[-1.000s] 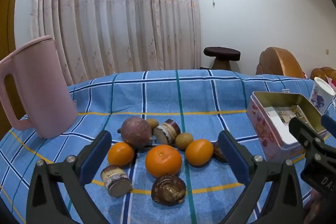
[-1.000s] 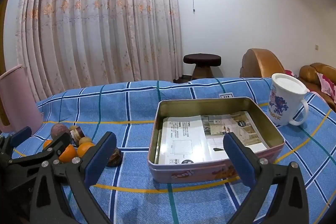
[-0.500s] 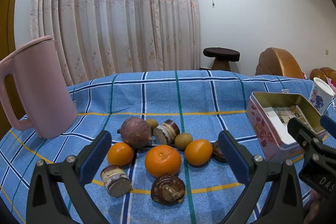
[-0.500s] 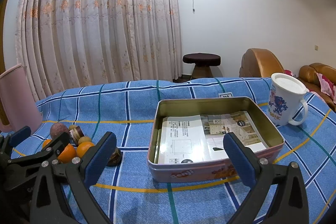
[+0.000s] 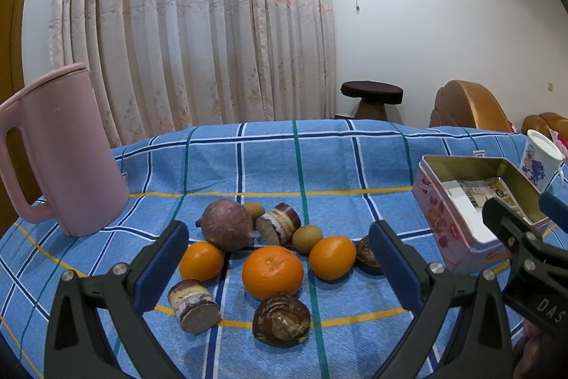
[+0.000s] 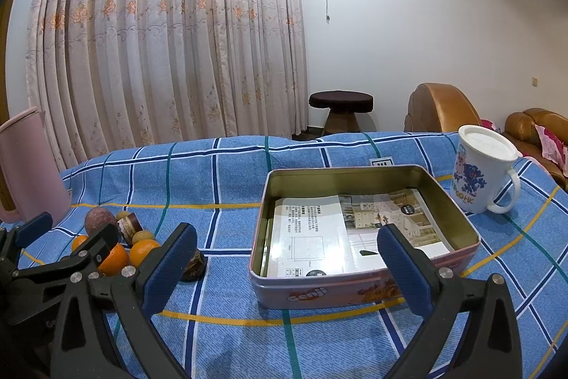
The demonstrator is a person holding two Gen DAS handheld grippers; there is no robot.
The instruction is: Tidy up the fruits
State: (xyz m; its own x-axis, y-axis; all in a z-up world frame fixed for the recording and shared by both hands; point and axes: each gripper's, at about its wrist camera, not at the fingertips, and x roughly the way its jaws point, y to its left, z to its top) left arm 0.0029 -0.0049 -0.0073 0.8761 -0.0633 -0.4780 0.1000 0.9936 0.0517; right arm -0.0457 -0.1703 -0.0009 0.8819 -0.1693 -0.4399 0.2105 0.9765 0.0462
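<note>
A pile of fruit lies on the blue checked cloth in the left wrist view: a large orange [image 5: 272, 271], two smaller oranges [image 5: 201, 260] [image 5: 332, 257], a purple round fruit [image 5: 227, 228], small brown fruits [image 5: 307, 234], and dark brown pieces [image 5: 281, 317]. My left gripper [image 5: 278, 267] is open and empty, just before the pile. An open pink tin [image 6: 358, 229] lined with paper sits to the right. My right gripper [image 6: 289, 267] is open and empty in front of the tin. The fruit pile [image 6: 117, 254] is partly hidden behind the left gripper.
A pink jug [image 5: 60, 155] stands at the left of the table. A white lidded mug [image 6: 479, 180] stands right of the tin. The tin also shows at the right in the left wrist view [image 5: 458, 219]. Curtains, a stool and sofas lie beyond.
</note>
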